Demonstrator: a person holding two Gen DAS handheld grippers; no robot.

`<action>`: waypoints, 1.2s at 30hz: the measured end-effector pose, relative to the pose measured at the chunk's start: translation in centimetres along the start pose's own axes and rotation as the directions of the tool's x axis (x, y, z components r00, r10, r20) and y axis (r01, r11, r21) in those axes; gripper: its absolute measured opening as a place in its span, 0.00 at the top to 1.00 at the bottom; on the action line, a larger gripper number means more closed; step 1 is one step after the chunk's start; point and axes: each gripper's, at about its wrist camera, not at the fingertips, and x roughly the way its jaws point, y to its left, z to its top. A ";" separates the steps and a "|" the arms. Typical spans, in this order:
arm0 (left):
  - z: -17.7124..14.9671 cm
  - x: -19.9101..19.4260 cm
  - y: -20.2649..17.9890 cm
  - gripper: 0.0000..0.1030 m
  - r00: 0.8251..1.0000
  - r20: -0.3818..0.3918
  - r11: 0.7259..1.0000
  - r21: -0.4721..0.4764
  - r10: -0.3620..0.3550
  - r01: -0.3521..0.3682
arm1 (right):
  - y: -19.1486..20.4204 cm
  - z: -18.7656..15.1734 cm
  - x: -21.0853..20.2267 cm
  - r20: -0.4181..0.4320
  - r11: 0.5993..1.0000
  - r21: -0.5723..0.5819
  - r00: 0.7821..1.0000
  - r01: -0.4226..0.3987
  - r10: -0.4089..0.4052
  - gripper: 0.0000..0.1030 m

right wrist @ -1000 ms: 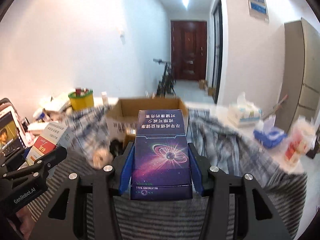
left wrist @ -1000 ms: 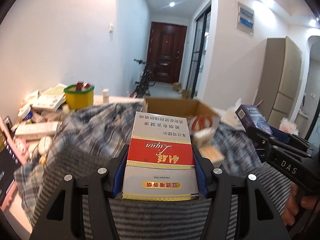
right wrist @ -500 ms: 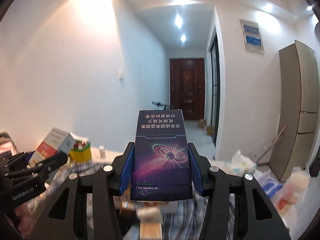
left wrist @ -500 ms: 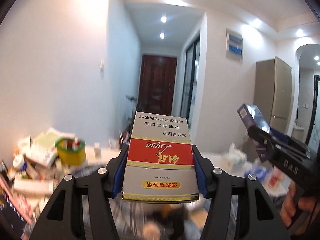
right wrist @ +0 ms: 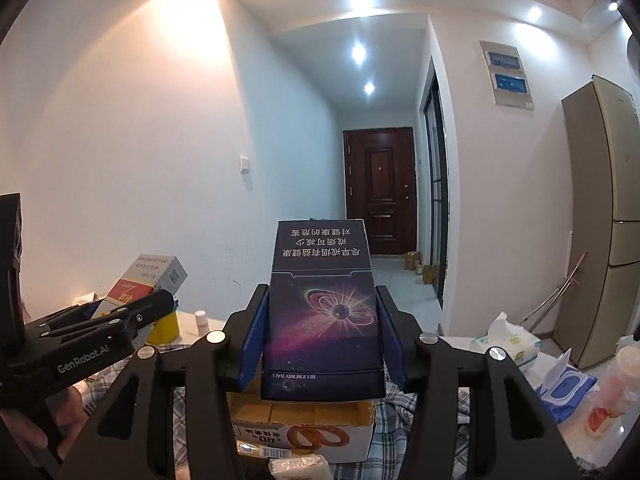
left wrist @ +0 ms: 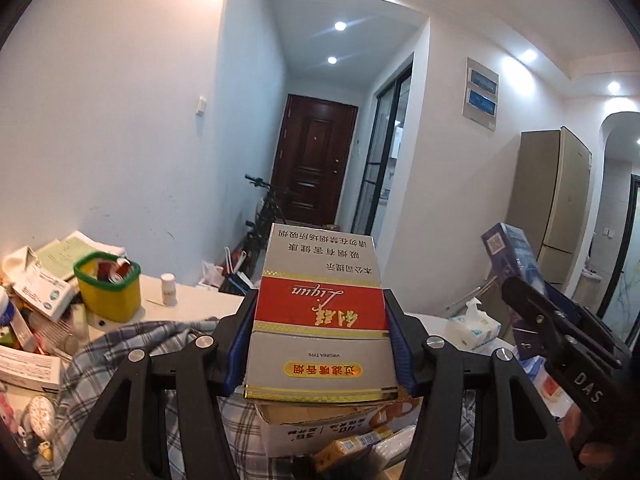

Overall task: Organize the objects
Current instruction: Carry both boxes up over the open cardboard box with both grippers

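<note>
My left gripper (left wrist: 320, 340) fills the lower middle of its frame, blue pads clamped flat on both sides of a pack. My right gripper (right wrist: 322, 338) sits likewise in its own view, pads pressing a pack's sides, pointing nearly level.

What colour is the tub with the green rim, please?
Yellow; the tub shows best in the left wrist view.

Glossy card red pack (left wrist: 320, 320), checked cloth (left wrist: 132, 344), matt plastic tongs (left wrist: 320, 344).
</note>
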 end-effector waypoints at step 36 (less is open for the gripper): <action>-6.0 8.4 2.5 0.42 0.980 -0.201 0.999 -0.051 0.006 -0.017 | -1.7 -7.1 9.3 -0.347 0.998 0.054 0.937 -0.026 0.043 0.52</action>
